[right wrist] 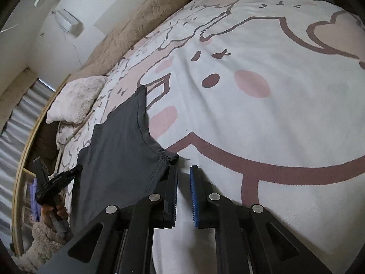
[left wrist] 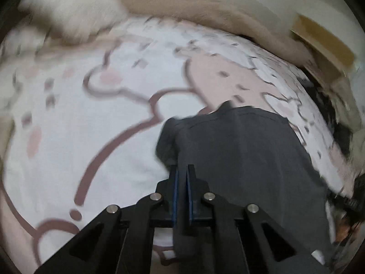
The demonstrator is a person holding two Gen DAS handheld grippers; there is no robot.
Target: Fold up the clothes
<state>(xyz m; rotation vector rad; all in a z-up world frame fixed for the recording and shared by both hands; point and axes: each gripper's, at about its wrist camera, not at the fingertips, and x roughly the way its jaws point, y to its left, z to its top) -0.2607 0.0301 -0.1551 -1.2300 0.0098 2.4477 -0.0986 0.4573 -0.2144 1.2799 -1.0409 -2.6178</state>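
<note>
A dark grey garment (left wrist: 239,148) lies spread on a white bedsheet (left wrist: 79,125) printed with pink and brown cartoon figures. My left gripper (left wrist: 182,169) is shut on the garment's near edge, with cloth bunched between the blue pads; this view is motion-blurred. In the right wrist view the same garment (right wrist: 118,141) stretches away to the left over the sheet (right wrist: 251,125). My right gripper (right wrist: 183,169) is open with nothing between its fingers, and the garment's stitched corner sits just past its left fingertip. The left gripper (right wrist: 76,170) shows at the garment's far edge, held by a hand (right wrist: 52,212).
A beige fuzzy blanket (left wrist: 194,6) (right wrist: 141,29) runs along the far side of the bed. A fluffy white pillow (left wrist: 75,11) (right wrist: 77,98) rests beside it. A cardboard box (left wrist: 324,43) is at the upper right. A fluffy sleeve (right wrist: 41,244) and grey curtain (right wrist: 13,137) fill the left.
</note>
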